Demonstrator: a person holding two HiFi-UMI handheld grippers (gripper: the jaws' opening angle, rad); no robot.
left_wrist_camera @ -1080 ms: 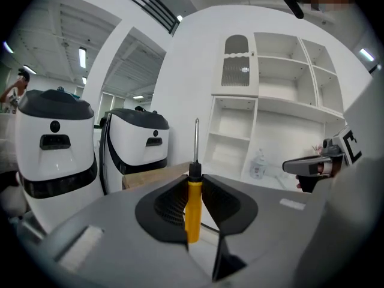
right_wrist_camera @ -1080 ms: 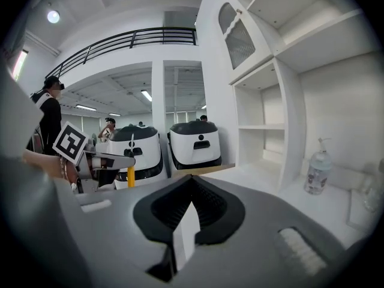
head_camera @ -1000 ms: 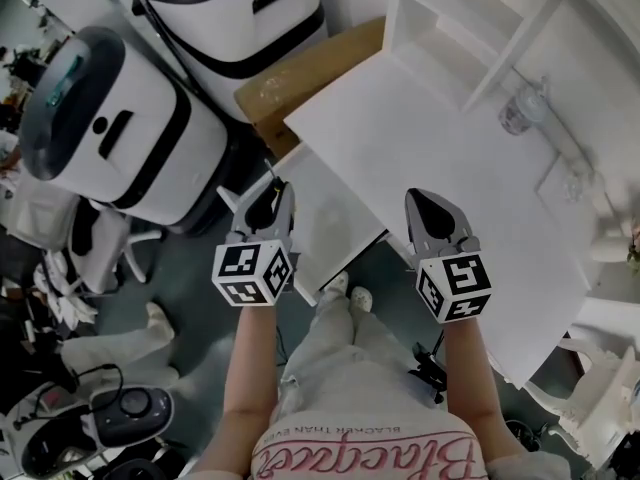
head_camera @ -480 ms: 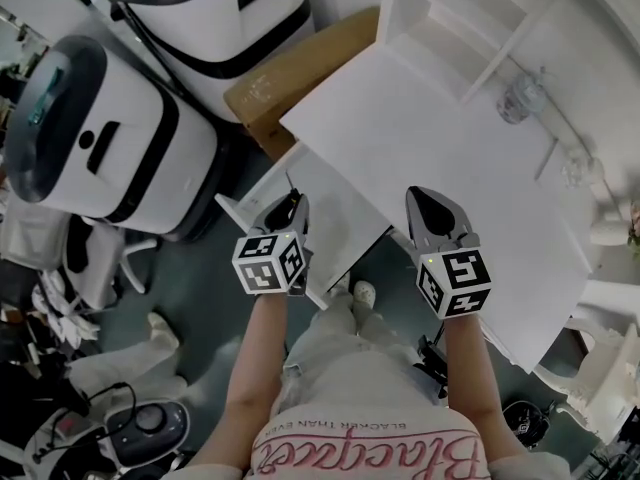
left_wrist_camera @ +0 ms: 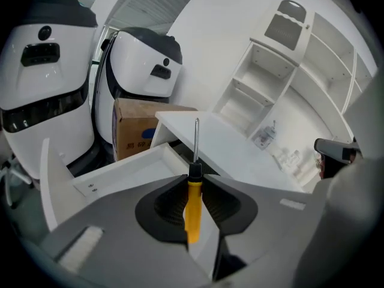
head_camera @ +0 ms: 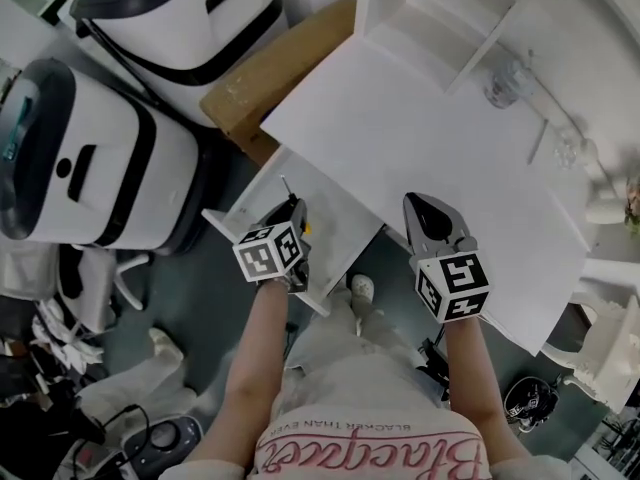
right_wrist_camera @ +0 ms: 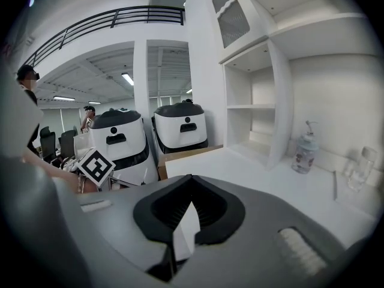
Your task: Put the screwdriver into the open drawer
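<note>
Left gripper view: left tool (left_wrist_camera: pixel 194 182) clamps the screwdriver (left_wrist_camera: pixel 192 212) handle, shaft aimed ahead at the drawer (left_wrist_camera: pixel 129 173) for placing; right tool (right_wrist_camera: pixel 186 212) closed, empty.

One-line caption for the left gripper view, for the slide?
Left gripper clamps a yellow-handled screwdriver, shaft pointing forward, open white drawer ahead.

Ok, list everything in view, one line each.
desk: one, white, ahead of the person
drawer: one, white, open below the desk's left edge
screwdriver: one, yellow handle, metal shaft, over the drawer
shelf unit: one, white, on the desk's far side
bottle: one, clear, on the desk beside the shelf unit
cardboard box: one, brown, against the desk's left corner
machines: two, white and black, left of the cardboard box
left hand-held gripper: one, grey, shut on the screwdriver
right hand-held gripper: one, grey, shut, empty, over the desk edge
</note>
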